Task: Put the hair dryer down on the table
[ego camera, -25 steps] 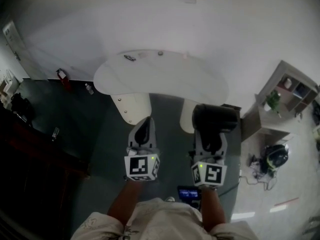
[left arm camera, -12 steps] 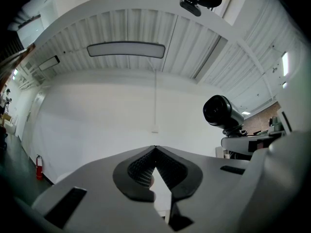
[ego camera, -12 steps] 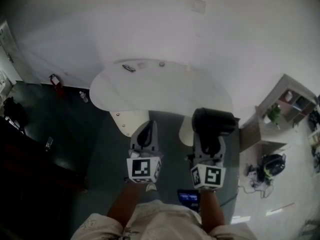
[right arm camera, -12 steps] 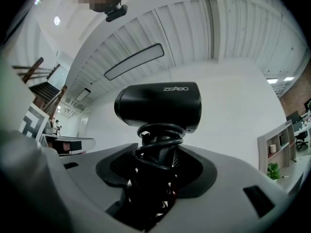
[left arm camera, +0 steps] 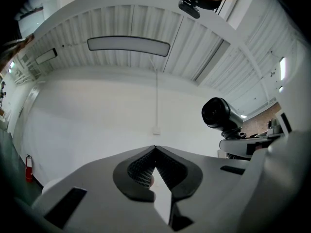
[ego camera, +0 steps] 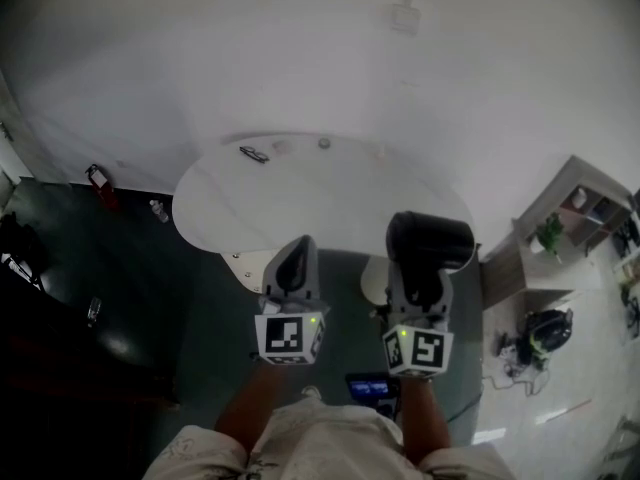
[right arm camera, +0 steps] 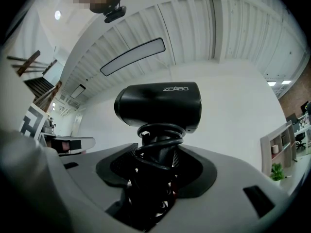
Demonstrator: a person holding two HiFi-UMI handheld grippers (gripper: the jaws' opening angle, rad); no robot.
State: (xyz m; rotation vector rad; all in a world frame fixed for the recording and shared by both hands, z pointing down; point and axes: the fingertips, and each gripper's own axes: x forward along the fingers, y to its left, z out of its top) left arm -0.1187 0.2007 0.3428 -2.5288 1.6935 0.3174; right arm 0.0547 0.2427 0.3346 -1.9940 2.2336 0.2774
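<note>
While the right gripper [right arm camera: 156,169] pinches the hair dryer [right arm camera: 158,105] by its handle, cord coiled round that handle, the black barrel stands upright above the jaws. Left gripper [left arm camera: 155,152]: jaws pressed together at the tips, nothing between them. The 2 grippers hang side by side in the air, near each other but apart. In the head view the dryer overlaps the near edge of the white table [ego camera: 300,188]; whether it is over the top or just short of it, cannot tell. It's clearly off the surface. A small dark item [ego camera: 254,154] lies at the far edge. Progress, judged: dryer in hand and close to the table. Left to do: lower it, set it down, release.
</note>
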